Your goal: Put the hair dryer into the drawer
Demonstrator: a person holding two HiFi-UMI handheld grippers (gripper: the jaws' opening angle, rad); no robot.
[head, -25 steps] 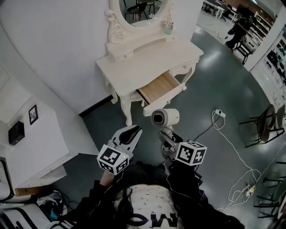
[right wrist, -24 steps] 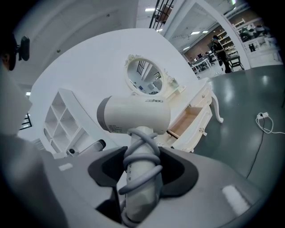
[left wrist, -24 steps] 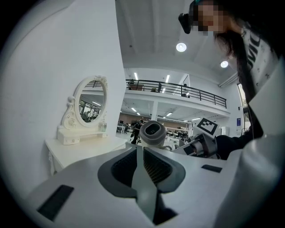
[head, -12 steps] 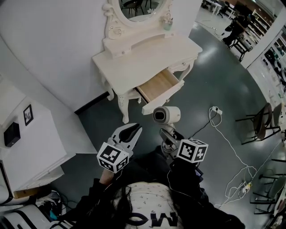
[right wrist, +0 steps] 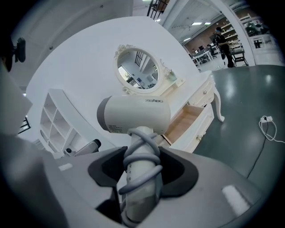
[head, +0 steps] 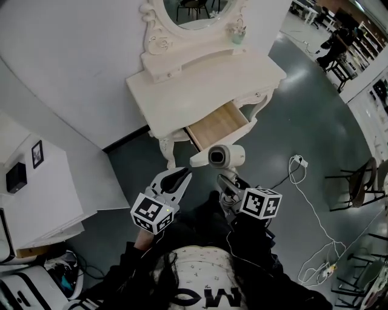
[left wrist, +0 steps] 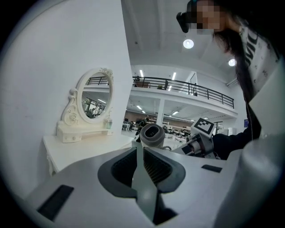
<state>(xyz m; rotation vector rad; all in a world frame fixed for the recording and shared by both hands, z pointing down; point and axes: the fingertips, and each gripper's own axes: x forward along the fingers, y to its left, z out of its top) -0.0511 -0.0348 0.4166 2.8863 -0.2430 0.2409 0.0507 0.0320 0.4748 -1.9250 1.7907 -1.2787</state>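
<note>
A white hair dryer with its cord wound round the handle is upright in my right gripper, which is shut on the handle. It hangs just in front of the open wooden drawer of the white dressing table. My left gripper is beside it on the left, jaws shut and empty. In the left gripper view the hair dryer shows past the jaw tips with its barrel end on.
An oval mirror stands on the table top against the white wall. A white shelf unit is at the left. A white cable and plug lie on the dark floor at the right, near chairs.
Both grippers and the hair dryer have moved closer to the dressing table; the dryer now overlaps the open drawer's front edge in the head view. The grip is unchanged.
</note>
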